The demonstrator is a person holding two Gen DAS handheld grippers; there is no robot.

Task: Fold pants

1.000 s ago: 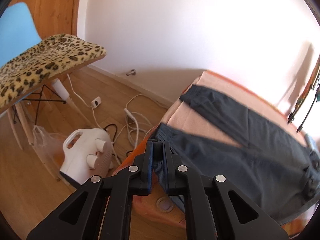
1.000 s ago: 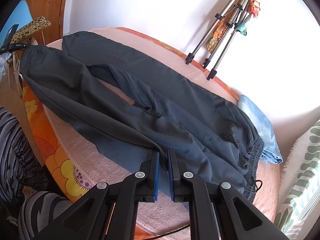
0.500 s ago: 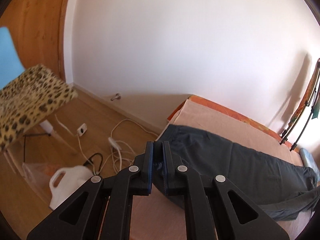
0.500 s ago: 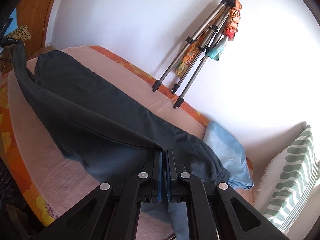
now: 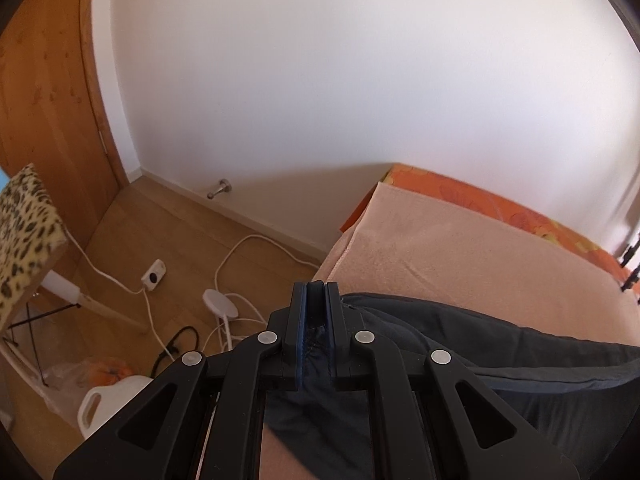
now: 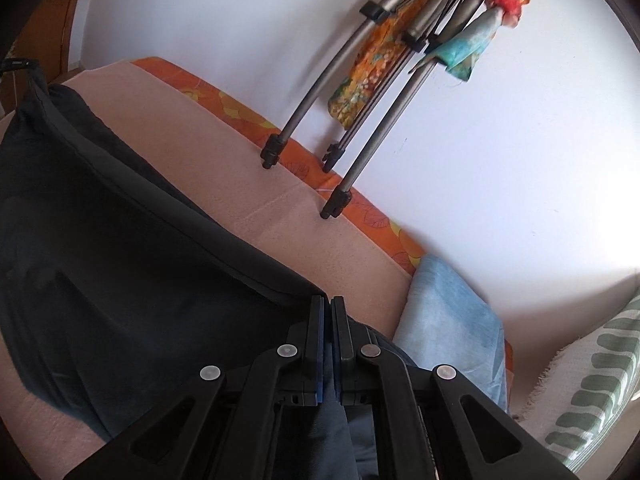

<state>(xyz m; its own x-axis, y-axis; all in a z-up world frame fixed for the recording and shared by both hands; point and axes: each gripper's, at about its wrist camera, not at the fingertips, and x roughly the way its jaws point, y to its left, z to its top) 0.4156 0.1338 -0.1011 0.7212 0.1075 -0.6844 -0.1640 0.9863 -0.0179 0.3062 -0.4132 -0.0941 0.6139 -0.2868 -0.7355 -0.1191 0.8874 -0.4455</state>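
Observation:
Dark grey pants lie along a pink blanket on a bed, folded lengthwise with one leg over the other. My left gripper is shut on the hem end of the pants, near the bed's foot corner. My right gripper is shut on the pants near the waist end, and the cloth runs from it toward the far left. The cloth under both grippers is partly hidden by the black jaws.
A tripod stands at the wall on the bed's far edge. A light blue cloth and a green-striped pillow lie to the right. Cables, a white heater and a leopard-print chair are on the floor left.
Both grippers carried the near leg up and across toward the wall, laying it over the far leg. The spread pants are now one long band.

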